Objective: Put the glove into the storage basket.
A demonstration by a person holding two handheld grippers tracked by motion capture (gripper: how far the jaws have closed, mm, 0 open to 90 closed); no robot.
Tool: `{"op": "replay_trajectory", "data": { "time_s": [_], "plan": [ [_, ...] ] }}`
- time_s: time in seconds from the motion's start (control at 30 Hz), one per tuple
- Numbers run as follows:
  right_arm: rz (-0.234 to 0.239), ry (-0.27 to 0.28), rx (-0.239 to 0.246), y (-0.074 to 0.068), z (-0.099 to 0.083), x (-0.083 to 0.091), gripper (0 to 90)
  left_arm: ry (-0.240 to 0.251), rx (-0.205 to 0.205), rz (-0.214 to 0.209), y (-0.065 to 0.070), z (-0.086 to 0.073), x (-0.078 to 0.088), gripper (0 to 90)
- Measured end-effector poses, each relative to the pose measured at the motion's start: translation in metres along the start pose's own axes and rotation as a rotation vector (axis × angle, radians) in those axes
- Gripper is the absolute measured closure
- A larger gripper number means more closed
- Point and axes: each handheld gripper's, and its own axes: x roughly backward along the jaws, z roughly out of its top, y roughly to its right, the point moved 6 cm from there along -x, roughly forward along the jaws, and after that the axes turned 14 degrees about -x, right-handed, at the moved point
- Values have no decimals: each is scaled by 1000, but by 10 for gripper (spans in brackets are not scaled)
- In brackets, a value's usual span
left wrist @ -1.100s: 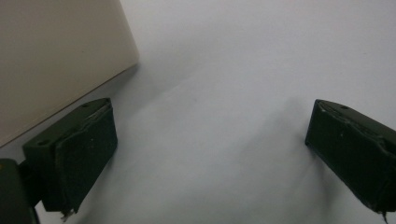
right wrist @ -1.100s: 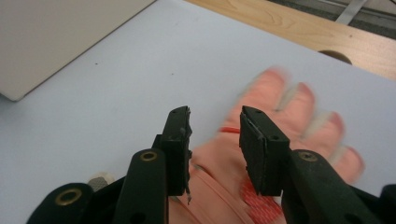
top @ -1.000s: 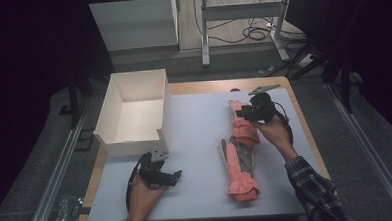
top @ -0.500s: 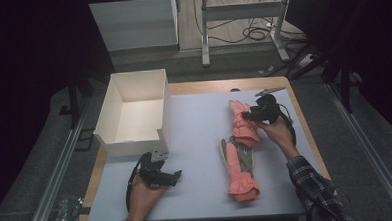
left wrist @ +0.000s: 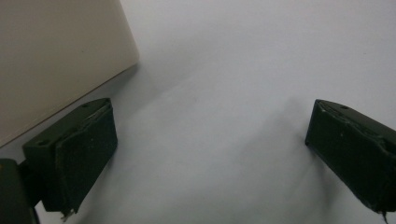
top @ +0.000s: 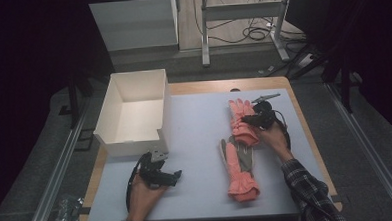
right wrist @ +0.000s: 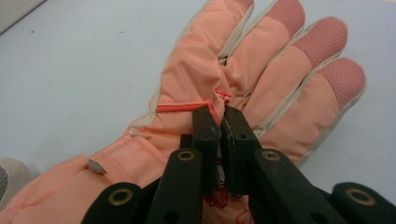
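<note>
Two pink gloves lie on the pale blue mat (top: 195,140). The far glove (top: 240,113) lies with its fingers pointing away, and the near glove (top: 240,168) shows a grey palm. My right gripper (top: 248,121) rests on the far glove. In the right gripper view its jaws have just been closing, and the gripper (right wrist: 220,116) is shut, pinching a fold of the glove (right wrist: 196,74) just below the finger roots. My left gripper (top: 174,176) lies in a hand at the front left. It stands open (left wrist: 210,140) over bare mat with nothing between the jaws.
A white open box (top: 133,142) stands at the back left of the mat, close to the left gripper, and its wall (left wrist: 56,51) fills the upper left of the left gripper view. The wooden table edge (top: 304,116) runs along the right. Beyond the table are frame legs and cables.
My right gripper has sunk onto the far glove and shifted slightly toward its knuckles. The left hand and gripper have not moved.
</note>
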Motion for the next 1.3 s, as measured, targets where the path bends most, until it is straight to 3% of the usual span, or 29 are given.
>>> {"op": "replay_trajectory", "data": {
  "time_s": [0.1, 0.27, 0.67, 0.77, 0.93, 0.97, 1.03, 1.1, 1.3],
  "plan": [
    [-12, 6, 12, -1, 4, 6, 856, 2, 2, 1, 0, 0, 0, 21],
    [7, 35, 0, -2, 10, 20, 857, 2, 3, 1, 0, 0, 0, 21],
    [46, 70, 15, -20, 16, 71, 857, 3, 4, 1, 0, 0, 0, 21],
    [77, 77, 32, -32, 14, 91, 856, 3, 4, 1, 0, 0, 0, 21],
    [109, 77, 62, -48, 7, 111, 855, 3, 1, 2, 0, 0, 0, 21],
    [127, 70, 78, -58, 0, 120, 855, 3, 4, 2, 0, 0, 0, 21],
    [131, 69, 86, -61, -2, 123, 855, 5, 5, 3, 0, 0, 0, 21],
    [154, 53, 107, -74, -15, 131, 854, 6, 5, 3, 0, 0, 0, 21],
    [193, 26, 125, -93, -36, 136, 853, 5, 6, 2, 0, 0, 0, 21]
  ]
}}
